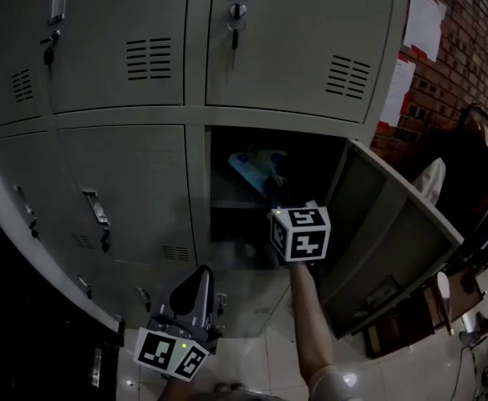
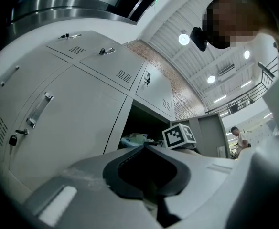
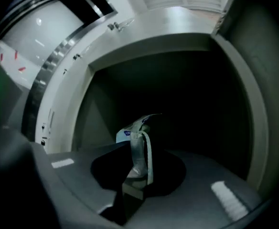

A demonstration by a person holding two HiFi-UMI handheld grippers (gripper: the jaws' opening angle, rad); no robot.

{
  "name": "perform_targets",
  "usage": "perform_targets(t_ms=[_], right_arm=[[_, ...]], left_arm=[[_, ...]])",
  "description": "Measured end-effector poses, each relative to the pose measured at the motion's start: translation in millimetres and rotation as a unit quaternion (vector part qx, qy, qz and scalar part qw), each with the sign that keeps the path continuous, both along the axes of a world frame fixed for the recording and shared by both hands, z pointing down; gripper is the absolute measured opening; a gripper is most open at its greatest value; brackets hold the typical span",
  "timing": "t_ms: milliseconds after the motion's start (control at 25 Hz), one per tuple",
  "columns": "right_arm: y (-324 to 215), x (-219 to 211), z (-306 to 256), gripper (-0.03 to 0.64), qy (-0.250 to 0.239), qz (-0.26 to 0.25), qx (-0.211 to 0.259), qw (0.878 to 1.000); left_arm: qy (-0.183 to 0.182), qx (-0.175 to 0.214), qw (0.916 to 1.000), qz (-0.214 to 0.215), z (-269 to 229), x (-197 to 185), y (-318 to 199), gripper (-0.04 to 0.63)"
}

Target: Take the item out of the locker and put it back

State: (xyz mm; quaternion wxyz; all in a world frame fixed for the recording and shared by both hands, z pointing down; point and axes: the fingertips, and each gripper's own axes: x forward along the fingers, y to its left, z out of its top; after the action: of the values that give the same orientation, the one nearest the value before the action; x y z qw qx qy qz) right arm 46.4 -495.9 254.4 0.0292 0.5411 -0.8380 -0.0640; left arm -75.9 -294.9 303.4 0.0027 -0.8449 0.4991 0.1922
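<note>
Grey metal lockers fill the view, and one lower compartment stands open. Inside it, the right gripper is clamped on a blue-and-white packet. The left gripper hangs low outside, jaws together, holding nothing.

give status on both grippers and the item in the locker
Right gripper shut on the packet, inside the open locker. Left gripper shut, empty, outside. Nothing blocks the opening.
</note>
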Motion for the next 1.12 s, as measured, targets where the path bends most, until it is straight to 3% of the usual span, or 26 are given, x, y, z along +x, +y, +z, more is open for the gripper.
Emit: perform_targets(t_ms=[200, 440, 520, 600, 680, 840, 960, 1120], right_arm=[[-21.0, -8.7, -0.9, 0.055, 0.071, 0.023, 0.004, 0.997], [-29.4, -15.2, 8.2, 0.061, 0.105, 0.03, 0.0, 0.994], [-27.0, -16.0, 6.3, 0.12, 0.094, 0.023, 0.003, 0.995], [-22.9, -14.0, 1.9, 0.278, 0.085, 0.02, 0.013, 0.996], [-19.7, -10.8, -2.4, 0.29, 0.078, 0.021, 0.021, 0.997], [-8.5, -4.0, -8.8, 0.293, 0.04, 0.011, 0.026, 0.999], [23.8, -3.9, -31.4, 0.293, -0.035, -0.033, 0.053, 0.997], [101.9, -4.4, -74.7, 0.293, -0.155, -0.12, 0.119, 0.973]], left_arm=[[0.002, 0.001, 0.9998, -0.02, -0.9, -15.8, -4.5, 0.003], [0.005, -0.003, 0.9996, -0.029, 1.4, -23.4, -9.8, 0.004], [0.004, -0.004, 0.9997, -0.025, 1.5, -21.9, -11.3, 0.003], [0.004, -0.006, 0.9998, -0.017, 1.8, -19.1, -12.7, 0.003], [0.003, -0.006, 0.9999, -0.013, 1.6, -16.5, -14.3, 0.003], [-0.001, -0.005, 0.9999, -0.008, 1.3, -12.1, -16.0, 0.003], [-0.005, -0.004, 0.9999, -0.009, -0.1, -12.2, -16.6, 0.003], [-0.017, 0.003, 0.9998, -0.013, -5.1, -11.9, -15.3, 0.003]])
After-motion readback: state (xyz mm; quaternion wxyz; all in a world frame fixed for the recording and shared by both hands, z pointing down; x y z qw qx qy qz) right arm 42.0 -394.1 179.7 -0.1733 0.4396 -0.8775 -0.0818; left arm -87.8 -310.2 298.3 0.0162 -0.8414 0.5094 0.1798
